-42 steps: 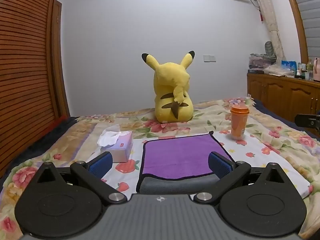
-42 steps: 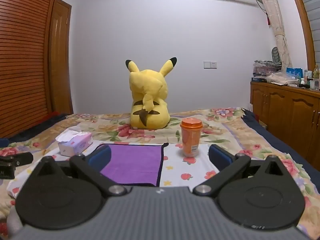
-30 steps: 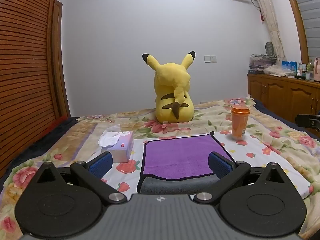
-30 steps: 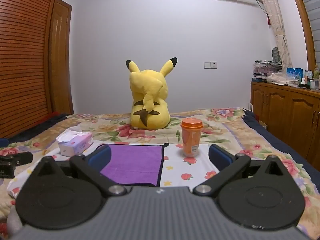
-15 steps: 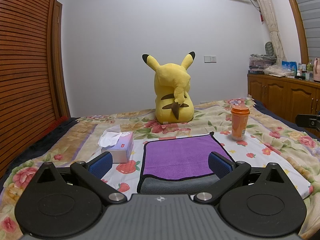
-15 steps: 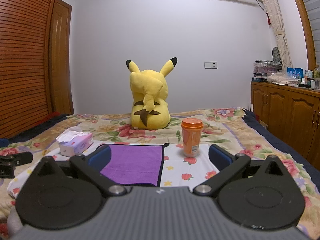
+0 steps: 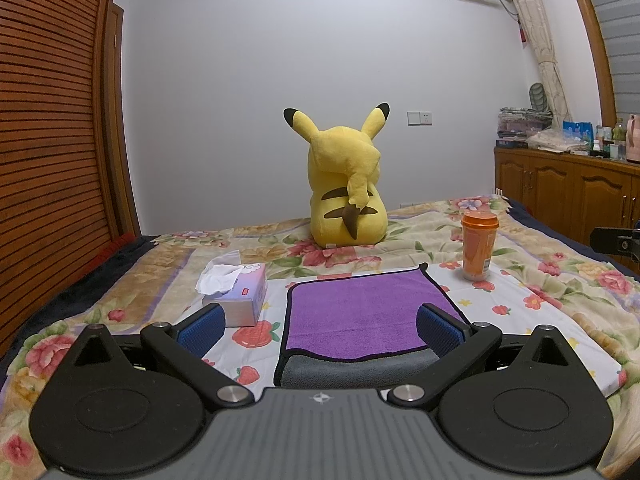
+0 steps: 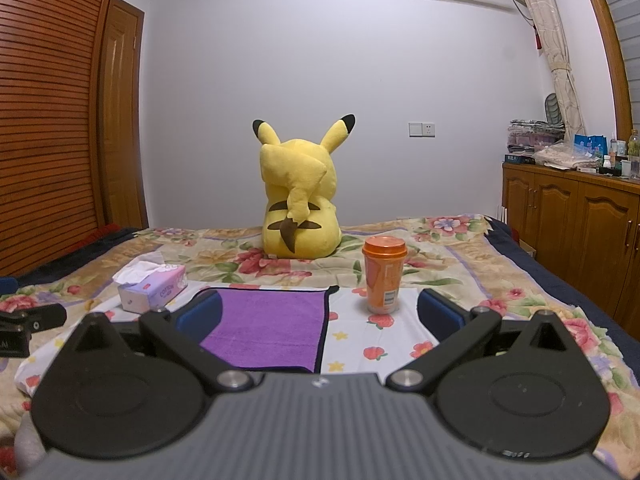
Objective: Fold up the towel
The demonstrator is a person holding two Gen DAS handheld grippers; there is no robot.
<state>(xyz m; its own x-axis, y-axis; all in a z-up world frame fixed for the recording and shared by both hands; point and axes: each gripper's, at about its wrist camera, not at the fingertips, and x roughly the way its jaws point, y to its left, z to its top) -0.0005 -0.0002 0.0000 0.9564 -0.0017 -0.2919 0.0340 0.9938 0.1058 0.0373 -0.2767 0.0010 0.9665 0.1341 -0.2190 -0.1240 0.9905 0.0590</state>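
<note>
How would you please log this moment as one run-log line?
phase: pre-grasp | towel: flat on bed, untouched | left gripper: open, above near edge | right gripper: open, empty

The towel [image 7: 362,310] is soft purple cloth with a matt, fuzzy pile and a dark sewn edge; its underside at 6 o'clock looks grey. The bed [image 7: 540,280] has a thin printed cotton cover, matt. The left gripper [image 7: 320,326] is matt black plastic with shiny metal pins and ribbed blue pads [image 7: 438,326]. The cup [image 8: 384,276] at 1 o'clock is glossy orange plastic. The tissue box [image 7: 240,294] is smooth card with soft paper.
</note>
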